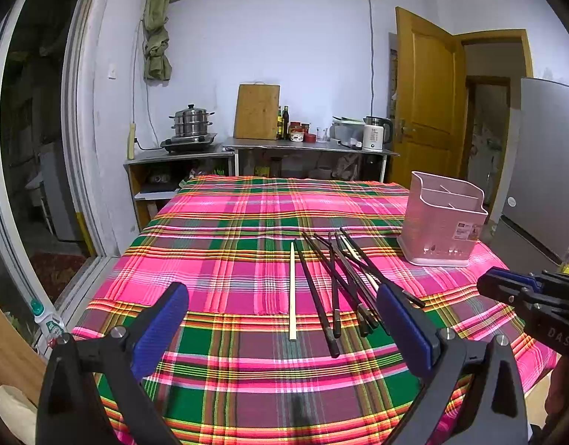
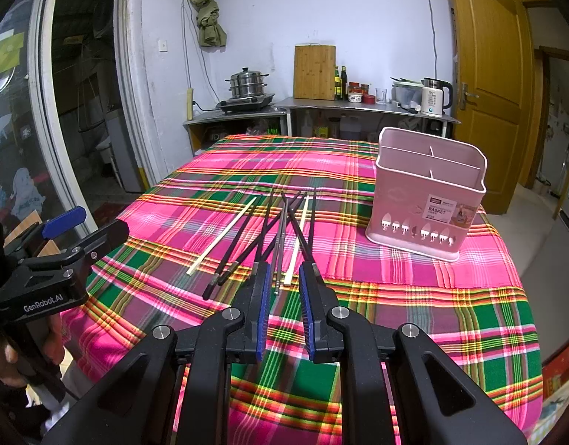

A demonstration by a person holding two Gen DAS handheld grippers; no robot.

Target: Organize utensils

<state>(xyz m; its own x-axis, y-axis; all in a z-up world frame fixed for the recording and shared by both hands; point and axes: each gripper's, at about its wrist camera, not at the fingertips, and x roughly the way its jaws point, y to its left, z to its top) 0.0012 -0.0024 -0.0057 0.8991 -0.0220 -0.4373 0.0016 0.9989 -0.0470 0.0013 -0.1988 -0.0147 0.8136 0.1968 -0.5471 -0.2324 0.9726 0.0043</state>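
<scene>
Several dark chopsticks (image 1: 336, 282) (image 2: 269, 233) and pale wooden chopsticks (image 1: 292, 289) (image 2: 221, 235) lie loose in a pile on the plaid tablecloth (image 1: 229, 244) (image 2: 414, 296). A pink utensil basket (image 1: 442, 222) (image 2: 425, 193) with dividers stands empty to their right. My left gripper (image 1: 284, 307) is wide open, held above the near ends of the chopsticks. My right gripper (image 2: 282, 278) is narrowly open and empty, its tips just short of the chopstick ends. The right gripper also shows at the right edge of the left wrist view (image 1: 507, 289), and the left gripper shows at the left of the right wrist view (image 2: 91, 233).
A counter (image 1: 306, 146) (image 2: 366, 105) behind the table holds a steamer pot, cutting board, bottles and a kettle. A wooden door (image 1: 425, 100) (image 2: 488, 85) stands open at the right. A sliding glass door (image 1: 32, 148) is on the left.
</scene>
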